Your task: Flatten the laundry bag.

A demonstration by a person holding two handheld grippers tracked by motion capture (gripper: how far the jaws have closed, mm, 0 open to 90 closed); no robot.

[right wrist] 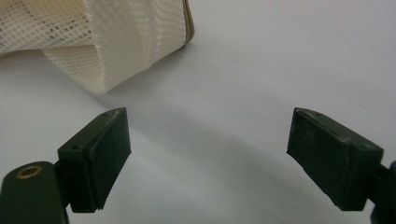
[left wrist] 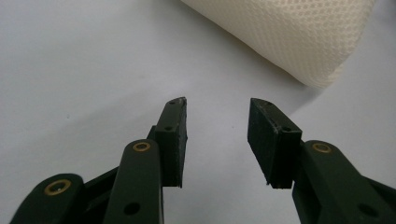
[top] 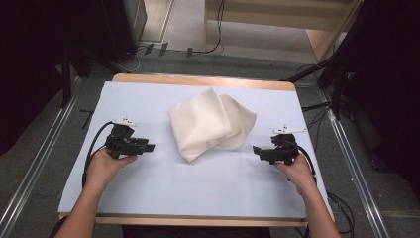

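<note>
Nearest the high camera, the person's two bare forearms are coming in from the bottom edge, each hand wrapping a black two-jaw gripper. The left gripper (top: 148, 147) is hovering at about nine o'clock on the table, its jaws pointing toward the middle and standing apart with nothing between them; in the left gripper view (left wrist: 217, 140) the two black pads are showing a clear gap over bare sheet. The right gripper (top: 256, 150) is sitting at about three o'clock, aimed inward as well, and in the right gripper view (right wrist: 208, 158) its jaws are spreading wide and gripping nothing. Between the two, just above the table's centre toward twelve o'clock, a crumpled cream-white mesh cloth bag (top: 210, 124) is lying loosely folded on the pale blue-grey sheet (top: 198, 188) that is covering the light wooden table (top: 203, 80). Neither gripper is touching the bag: in the left gripper view its mesh (left wrist: 289, 32) is lying at one o'clock beyond the jaws, and in the right gripper view its folded corner (right wrist: 116, 42) is resting at eleven o'clock, near but apart from the left pad.
</note>
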